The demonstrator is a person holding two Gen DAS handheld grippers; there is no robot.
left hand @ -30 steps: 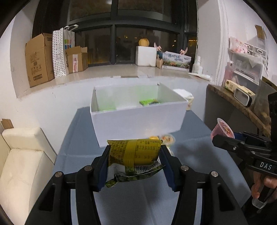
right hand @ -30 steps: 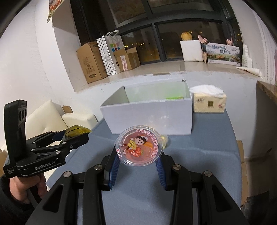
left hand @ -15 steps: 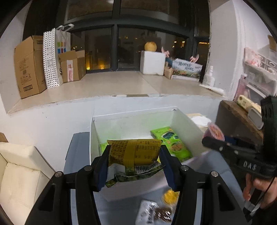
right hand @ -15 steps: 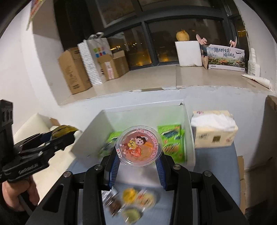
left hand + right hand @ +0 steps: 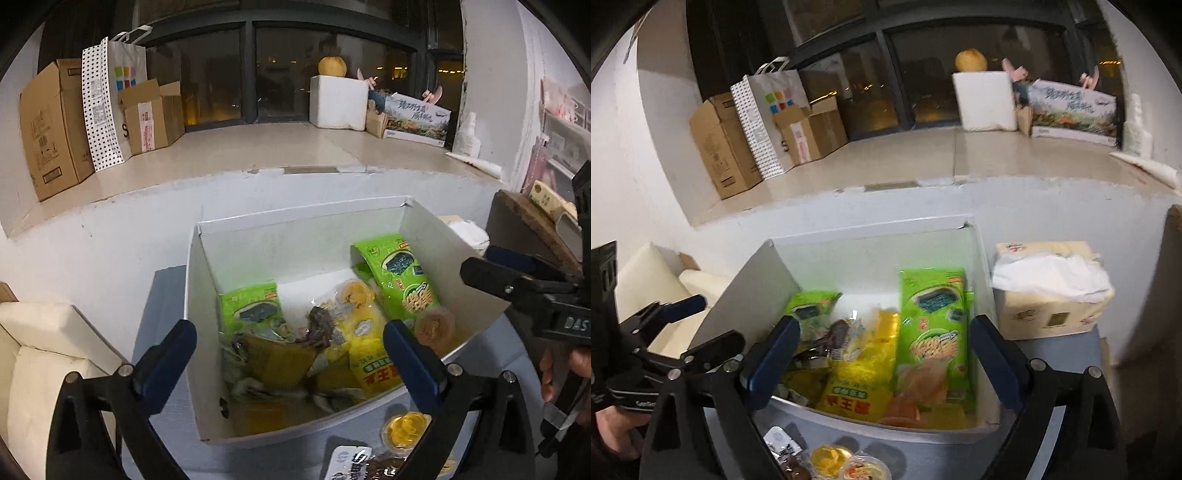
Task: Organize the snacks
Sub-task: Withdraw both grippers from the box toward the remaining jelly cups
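Observation:
A white box (image 5: 201, 332) (image 5: 750, 280) on the blue table holds several snacks: green seaweed packs (image 5: 400, 280) (image 5: 932, 325), a yellow bag (image 5: 373, 354) (image 5: 864, 369), a yellow-green packet (image 5: 280, 360) and a pink jelly cup (image 5: 434, 325) (image 5: 919, 380). My left gripper (image 5: 290, 363) is open and empty above the box's front left. My right gripper (image 5: 881, 358) is open and empty above the box's front; it also shows in the left wrist view (image 5: 517, 284).
Loose jelly cups (image 5: 404, 430) (image 5: 831, 459) and a wrapped snack (image 5: 347, 463) lie on the table in front of the box. A tissue pack (image 5: 1051, 291) stands right of the box. A cream sofa (image 5: 33, 354) is at the left, a wooden shelf (image 5: 524, 221) at the right.
Both grippers moved forward over the box and opened. The yellow-green packet dropped from the left gripper and the pink jelly cup from the right; both now lie in the box.

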